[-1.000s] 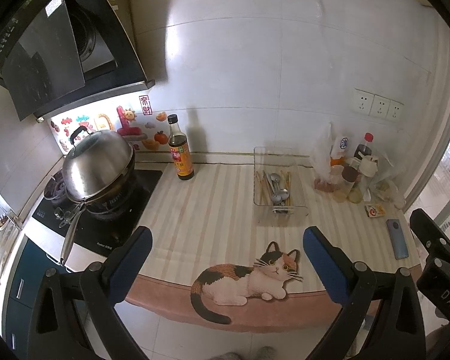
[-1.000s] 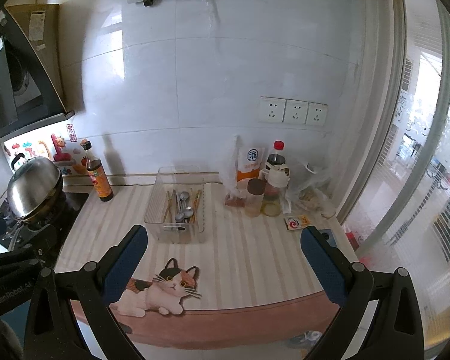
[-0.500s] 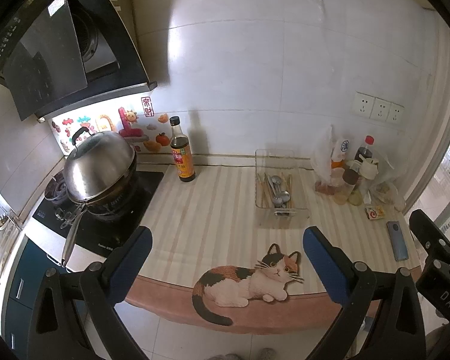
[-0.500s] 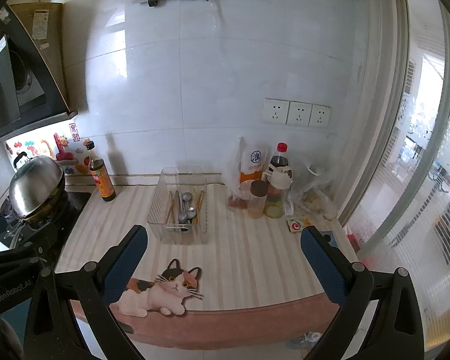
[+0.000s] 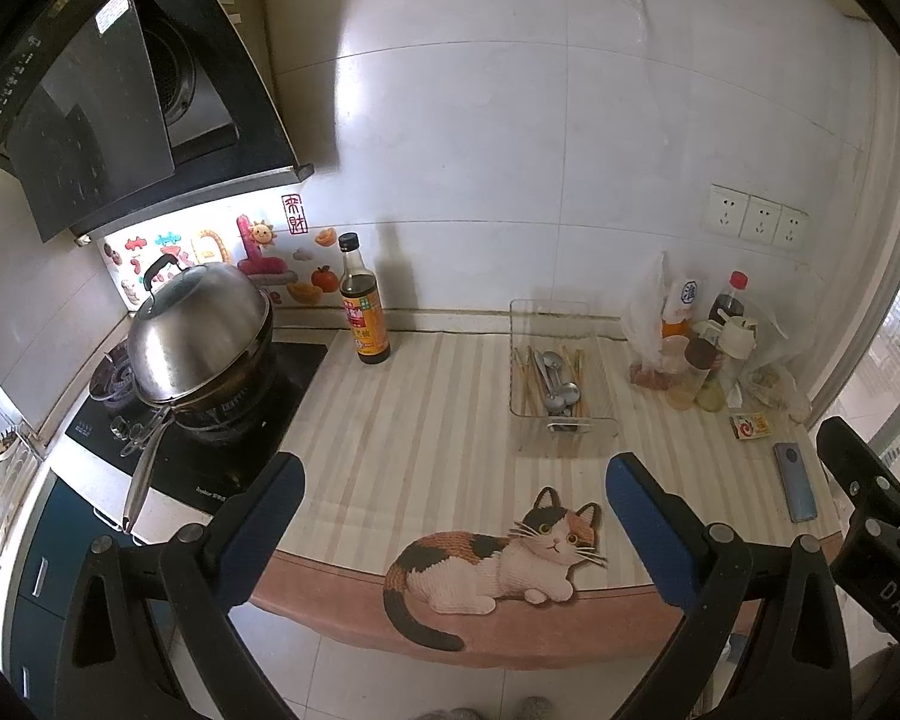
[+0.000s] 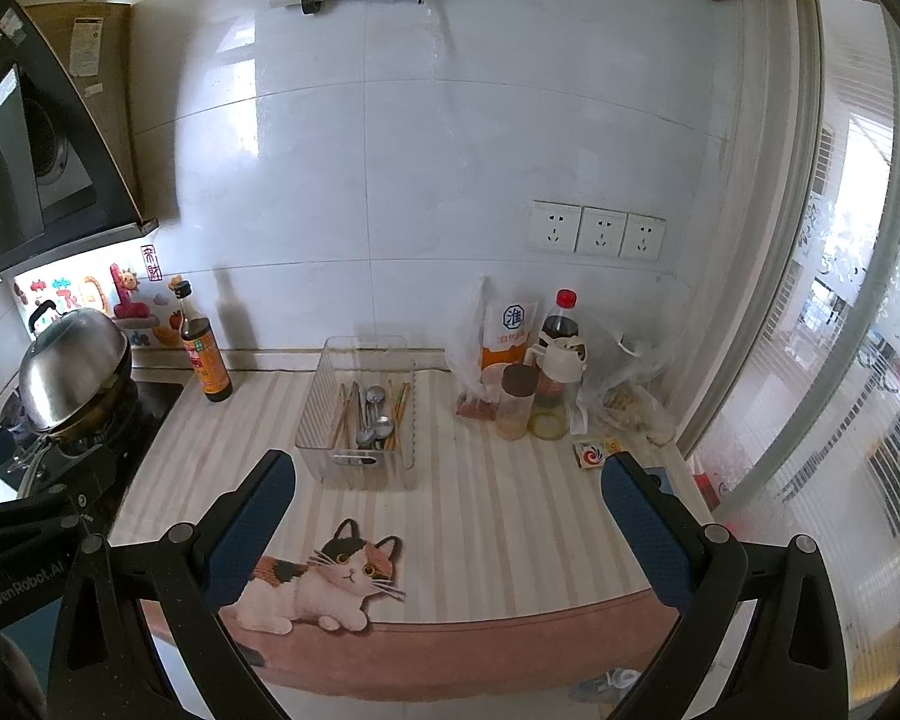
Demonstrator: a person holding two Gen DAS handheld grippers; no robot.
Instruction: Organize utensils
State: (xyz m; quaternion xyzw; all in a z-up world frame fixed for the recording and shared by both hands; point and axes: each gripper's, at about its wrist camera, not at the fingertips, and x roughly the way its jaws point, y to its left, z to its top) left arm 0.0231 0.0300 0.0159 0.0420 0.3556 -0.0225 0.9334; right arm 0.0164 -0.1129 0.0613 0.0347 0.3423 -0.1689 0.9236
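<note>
A clear plastic bin [image 6: 357, 405] sits mid-counter [image 6: 498, 516], with metal spoons [image 6: 373, 414] and wooden chopsticks [image 6: 343, 414] lying inside it. A dark glass sauce bottle [image 6: 204, 348] stands to its left by the wall, a lidded steel wok [image 5: 201, 342] farther left on the stove. Bottles and bags [image 6: 540, 372] crowd to the bin's right.

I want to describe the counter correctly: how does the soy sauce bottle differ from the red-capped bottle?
The soy sauce bottle has a black cap and stands alone near the stove; the red-capped bottle stands crowded among jars and bags, partly hidden. Both stand upright and look dark.
</note>
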